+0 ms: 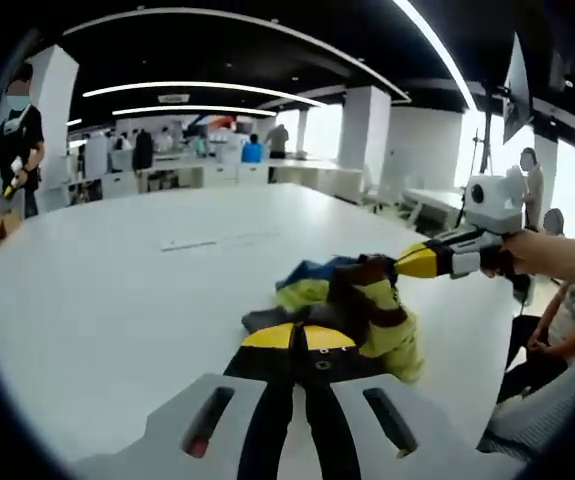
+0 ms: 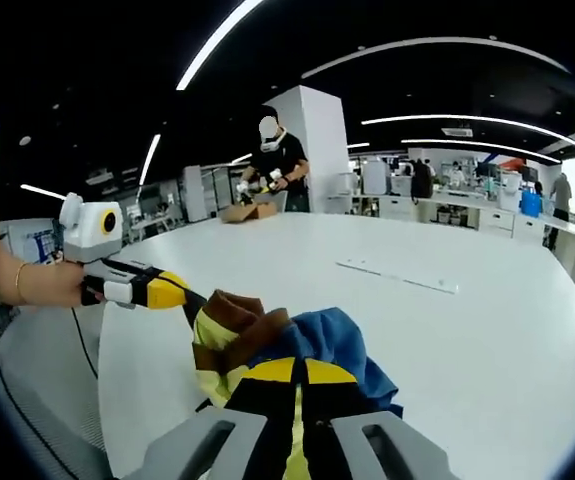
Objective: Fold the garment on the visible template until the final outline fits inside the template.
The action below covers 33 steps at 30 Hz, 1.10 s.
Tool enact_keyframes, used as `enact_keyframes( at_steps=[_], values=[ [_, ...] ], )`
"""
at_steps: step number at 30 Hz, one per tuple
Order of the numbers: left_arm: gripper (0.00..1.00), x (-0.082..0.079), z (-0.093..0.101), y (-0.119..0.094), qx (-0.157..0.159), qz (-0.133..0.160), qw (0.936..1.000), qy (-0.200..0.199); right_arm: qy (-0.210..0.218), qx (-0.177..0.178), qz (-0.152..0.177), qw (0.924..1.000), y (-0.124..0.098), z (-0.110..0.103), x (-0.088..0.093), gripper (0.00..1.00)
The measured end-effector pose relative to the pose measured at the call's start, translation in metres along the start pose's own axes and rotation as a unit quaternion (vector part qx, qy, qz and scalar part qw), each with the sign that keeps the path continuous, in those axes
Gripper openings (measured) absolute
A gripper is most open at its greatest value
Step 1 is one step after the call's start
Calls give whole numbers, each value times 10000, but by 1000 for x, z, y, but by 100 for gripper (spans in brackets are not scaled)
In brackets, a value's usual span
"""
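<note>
The garment [image 1: 372, 305] is a crumpled bundle of yellow, brown and blue cloth on the white table [image 1: 117, 290]. In the left gripper view, my left gripper [image 1: 302, 336] has its yellow-tipped jaws pressed together at the bundle's near edge. My right gripper [image 1: 404, 264] comes in from the right in a hand, pinching the brown part. In the right gripper view, my right gripper [image 2: 301, 371] is shut on the garment [image 2: 317, 340], and the left gripper [image 2: 196, 299] bites the brown fold from the left. Faint template marks [image 1: 212, 241] lie farther back on the table, also visible as a pale strip of marks [image 2: 397, 275].
A person in black [image 1: 15, 140] stands by the table's far left corner, and again beside a cardboard box [image 2: 247, 211]. People sit at the right table edge [image 1: 557, 325]. Desks and pillars [image 1: 367, 130] fill the background.
</note>
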<state>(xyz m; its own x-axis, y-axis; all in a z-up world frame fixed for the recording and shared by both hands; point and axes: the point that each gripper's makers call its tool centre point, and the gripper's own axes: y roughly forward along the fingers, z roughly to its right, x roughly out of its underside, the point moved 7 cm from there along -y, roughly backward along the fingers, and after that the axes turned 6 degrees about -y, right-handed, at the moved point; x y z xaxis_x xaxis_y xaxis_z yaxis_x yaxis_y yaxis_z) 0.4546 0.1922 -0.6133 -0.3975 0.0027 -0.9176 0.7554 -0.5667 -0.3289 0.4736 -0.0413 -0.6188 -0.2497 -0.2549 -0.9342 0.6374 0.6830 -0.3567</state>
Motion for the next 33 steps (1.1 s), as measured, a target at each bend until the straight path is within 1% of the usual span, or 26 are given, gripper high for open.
enact_keyframes(
  at_steps=[7,9,13,14,17,18,19,24,28,33],
  values=[
    [0,-20,-10,-3,-117,209,9997,57,-108,221,151,9996,-4,17,-20,0],
    [0,-26,-12,-2,-133,283,9995,78,-147,328,173,9992,-6,24,-25,0],
    [0,-36,-15,-1,-166,374,9990,172,-220,421,191,9987,-8,35,-34,0],
    [0,-40,-17,-1,-186,434,9987,182,-280,491,165,9983,-9,41,-37,0],
    [0,-51,-23,1,-207,543,9980,228,-381,571,162,9975,-9,50,-43,0],
    [0,-57,-24,1,-189,669,9973,232,-386,620,163,9972,-9,53,-45,0],
    [0,-60,-25,2,-182,693,9971,238,-381,685,168,9968,-8,57,-46,0],
    [0,-74,-37,7,-264,716,9962,410,-535,893,121,9945,-3,70,-52,0],
    [0,-82,-45,12,-367,701,9954,536,-456,1111,141,9927,2,85,-57,0],
    [0,-86,-58,25,-468,627,9949,641,-384,1258,169,9912,12,100,-64,0]
  ],
)
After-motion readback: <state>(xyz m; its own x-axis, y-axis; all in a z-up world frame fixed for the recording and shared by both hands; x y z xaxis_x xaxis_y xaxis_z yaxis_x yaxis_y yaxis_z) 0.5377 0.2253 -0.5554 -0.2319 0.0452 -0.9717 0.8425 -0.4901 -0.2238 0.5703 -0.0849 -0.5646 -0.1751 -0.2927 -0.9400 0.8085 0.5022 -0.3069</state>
